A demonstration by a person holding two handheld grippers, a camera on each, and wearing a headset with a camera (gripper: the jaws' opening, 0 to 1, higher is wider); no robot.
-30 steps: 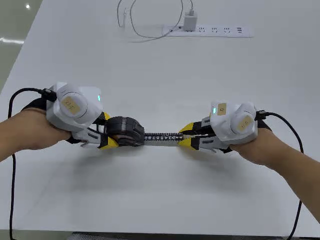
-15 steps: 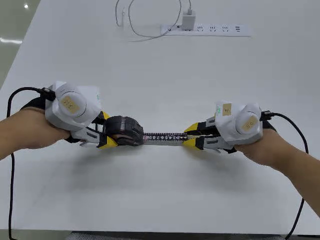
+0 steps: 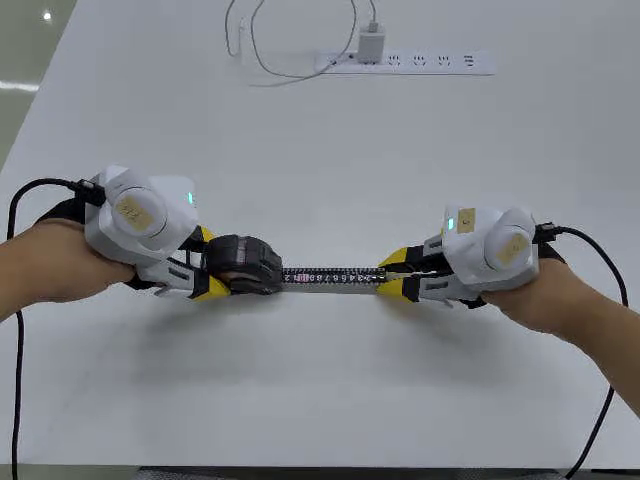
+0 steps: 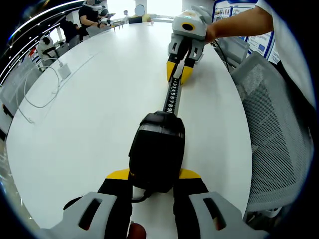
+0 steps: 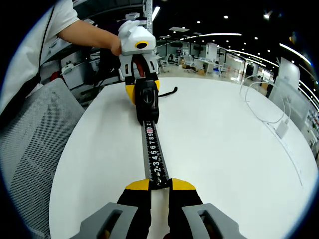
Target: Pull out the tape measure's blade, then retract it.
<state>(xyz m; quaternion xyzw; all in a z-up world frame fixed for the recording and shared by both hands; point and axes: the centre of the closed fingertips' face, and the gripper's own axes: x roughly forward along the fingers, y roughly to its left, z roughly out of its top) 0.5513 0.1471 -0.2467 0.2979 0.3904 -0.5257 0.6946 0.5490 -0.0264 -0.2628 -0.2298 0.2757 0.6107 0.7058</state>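
A black tape measure case (image 3: 244, 265) rests on the white table (image 3: 320, 140), held between the yellow-tipped jaws of my left gripper (image 3: 212, 265), which is shut on it. In the left gripper view the case (image 4: 157, 149) sits just ahead of the jaws. The black blade (image 3: 330, 273) with white numbers stretches right to my right gripper (image 3: 392, 275), shut on its end. The right gripper view looks along the blade (image 5: 154, 157) from my right gripper (image 5: 159, 185) back to the case (image 5: 147, 102) and the left gripper (image 5: 142, 89). Across the table in the left gripper view stands the right gripper (image 4: 178, 74).
A white power strip (image 3: 410, 62) with a plugged charger (image 3: 368, 45) and a looping white cable (image 3: 290, 40) lies at the table's far edge. Black cables trail from both grippers. A grey mesh chair (image 4: 271, 134) stands beside the table.
My right gripper has moved to the right, drawing more blade out of the case. The left gripper and case have stayed about where they were.
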